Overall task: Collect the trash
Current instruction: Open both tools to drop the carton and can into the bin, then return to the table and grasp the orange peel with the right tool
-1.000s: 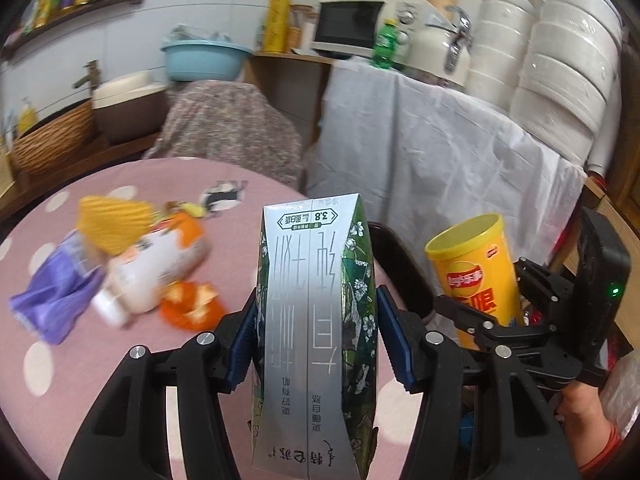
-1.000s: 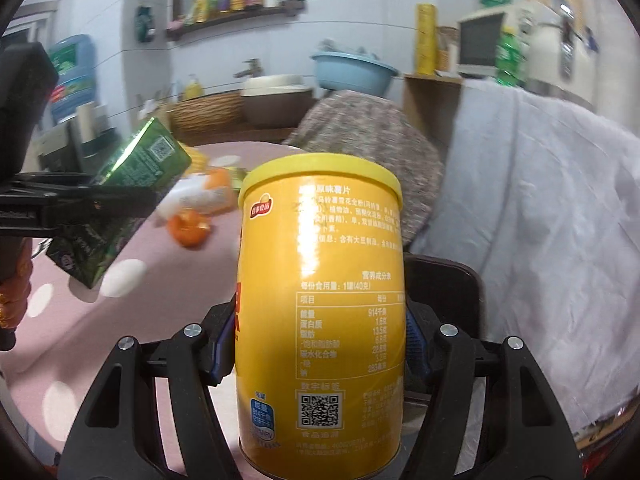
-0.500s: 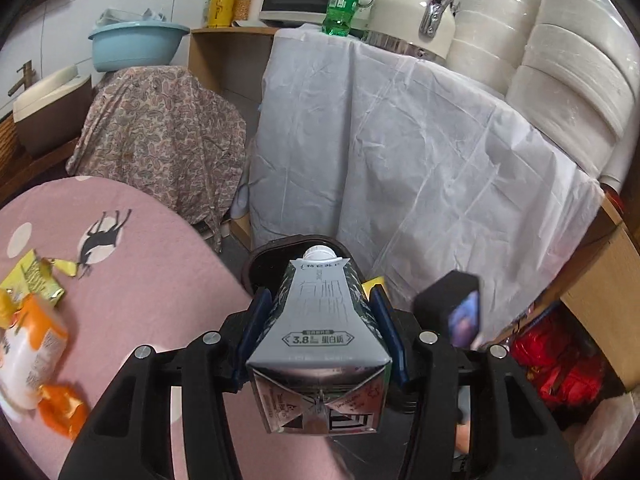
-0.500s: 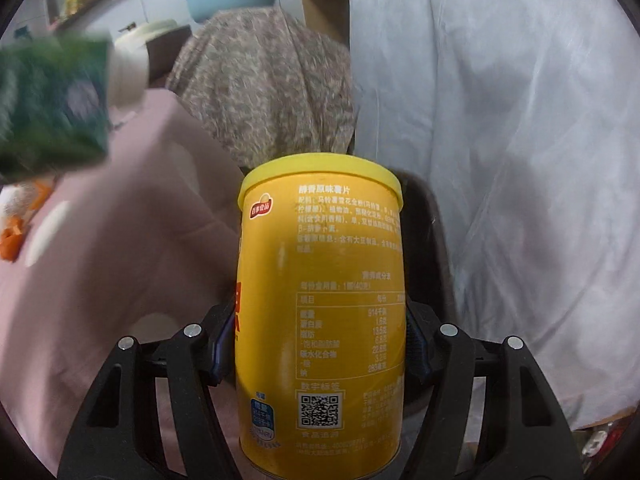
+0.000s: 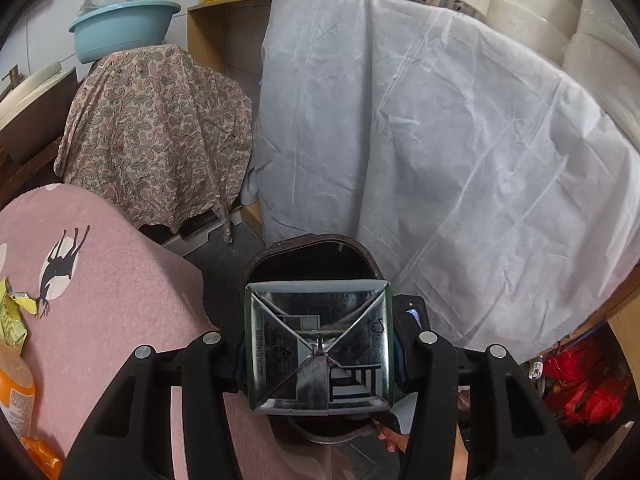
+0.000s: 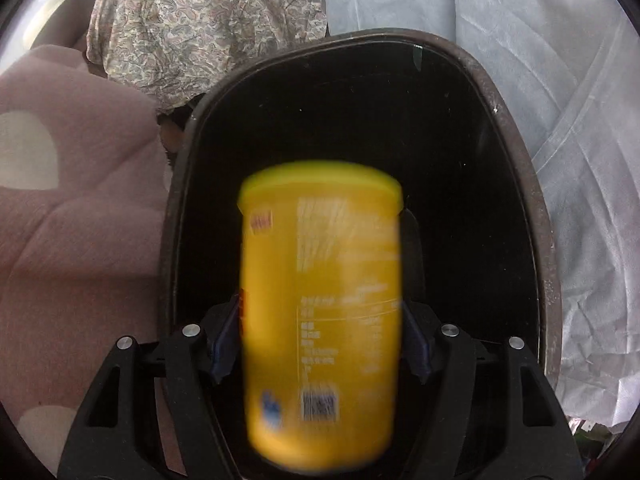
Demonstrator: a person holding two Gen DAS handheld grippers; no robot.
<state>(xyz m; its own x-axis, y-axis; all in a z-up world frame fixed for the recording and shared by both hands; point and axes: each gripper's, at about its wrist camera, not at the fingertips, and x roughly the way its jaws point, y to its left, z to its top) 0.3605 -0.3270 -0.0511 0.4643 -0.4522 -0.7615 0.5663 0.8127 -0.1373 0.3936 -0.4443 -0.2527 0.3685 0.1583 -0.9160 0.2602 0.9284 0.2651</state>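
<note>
My left gripper (image 5: 318, 354) is shut on a milk carton (image 5: 318, 346). I see its silver bottom end-on, held over the dark trash bin (image 5: 310, 246) beside the table. My right gripper (image 6: 320, 340) has a yellow chip can (image 6: 320, 304) between its fingers, right above the black inside of the same bin (image 6: 532, 216). The can is motion-blurred, with small gaps at both pads, so I cannot tell whether it is gripped or slipping free.
The pink-clothed table (image 5: 112, 280) lies to the left, with an orange-white bottle (image 5: 16, 396), a yellow wrapper (image 5: 12, 316) and orange peel (image 5: 42, 456) on it. A white sheet (image 5: 440, 140) hangs over furniture behind the bin. A paisley cloth (image 5: 156, 136) covers something at left.
Both grippers have swung from the table to over the bin and tilted down. The carton now points bottom-first at the camera. The can, sharp before, is now blurred.
</note>
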